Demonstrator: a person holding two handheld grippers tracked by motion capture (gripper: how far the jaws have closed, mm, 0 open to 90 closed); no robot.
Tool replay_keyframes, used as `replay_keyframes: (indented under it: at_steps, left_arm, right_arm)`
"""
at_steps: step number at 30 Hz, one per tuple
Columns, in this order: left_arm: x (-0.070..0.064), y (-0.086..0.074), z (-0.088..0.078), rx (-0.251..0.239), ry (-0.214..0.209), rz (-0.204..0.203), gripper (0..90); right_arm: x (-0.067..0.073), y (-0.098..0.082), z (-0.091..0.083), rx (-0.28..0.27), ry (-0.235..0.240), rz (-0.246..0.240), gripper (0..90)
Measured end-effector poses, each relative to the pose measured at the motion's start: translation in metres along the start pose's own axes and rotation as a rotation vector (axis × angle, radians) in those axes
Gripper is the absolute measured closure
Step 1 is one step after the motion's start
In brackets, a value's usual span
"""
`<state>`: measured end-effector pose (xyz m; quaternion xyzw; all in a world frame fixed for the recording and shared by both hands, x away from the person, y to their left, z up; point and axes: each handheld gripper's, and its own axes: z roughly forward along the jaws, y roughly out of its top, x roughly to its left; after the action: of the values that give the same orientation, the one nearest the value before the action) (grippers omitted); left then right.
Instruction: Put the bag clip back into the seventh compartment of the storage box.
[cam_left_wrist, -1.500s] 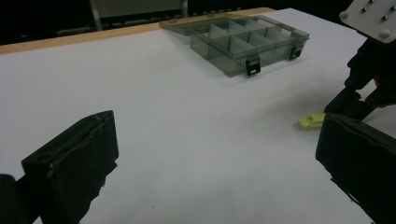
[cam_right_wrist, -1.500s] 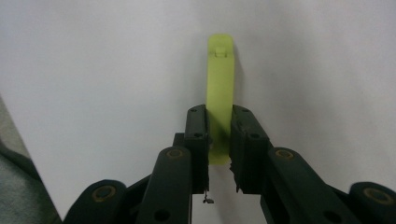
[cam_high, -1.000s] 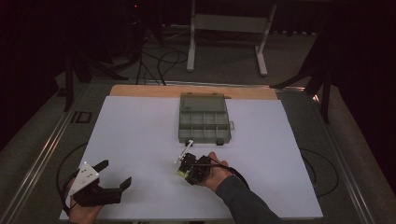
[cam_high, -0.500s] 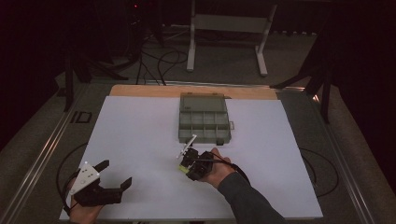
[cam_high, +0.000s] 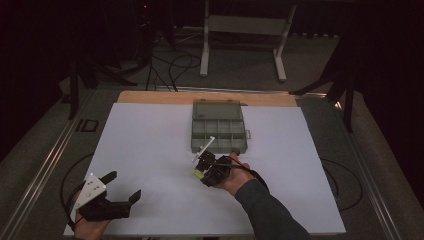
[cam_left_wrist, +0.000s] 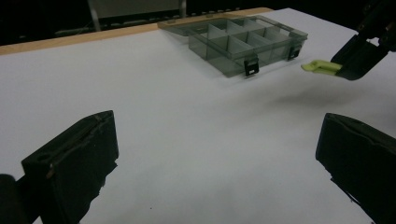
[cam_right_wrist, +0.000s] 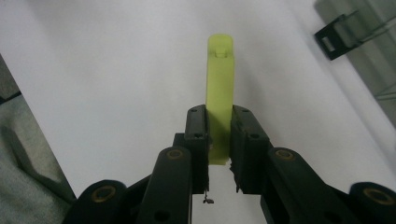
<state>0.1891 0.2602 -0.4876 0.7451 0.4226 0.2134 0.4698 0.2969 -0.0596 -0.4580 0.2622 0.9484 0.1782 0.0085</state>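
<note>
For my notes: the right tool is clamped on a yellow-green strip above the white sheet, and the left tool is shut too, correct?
Not quite: the left tool is open, its jaws standing wide apart, as the left gripper view shows. The right tool does clamp the yellow-green strip above the white sheet.

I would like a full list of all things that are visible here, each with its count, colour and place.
clip: one, yellow-green, held between the right gripper's jaws, above the sheet
box: one, grey translucent, with compartments, lid open, on the far middle of the sheet
sheet: one, white, covering most of the table
board: one, wooden, showing along the sheet's far edge
stand: one, white, on the floor beyond the table
cables: several, black, on the floor beyond the table
left gripper: one, black, jaws open, near left corner of the sheet
right gripper: one, black, shut on the clip, in front of the box
</note>
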Motion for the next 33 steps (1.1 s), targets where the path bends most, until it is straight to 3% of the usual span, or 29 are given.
replay_keyframes:
  at_steps: [4,33]
  left_arm:
    - [0.000,0.000,0.000,0.001,-0.002,0.002,0.2]
    - [-0.001,0.000,0.002,-0.001,-0.003,0.005,0.2]
  right_arm:
    - [-0.005,-0.001,-0.004,-0.009,0.004,0.029,78.1]
    - [-0.032,0.006,-0.031,-0.051,-0.059,0.115,78.1]
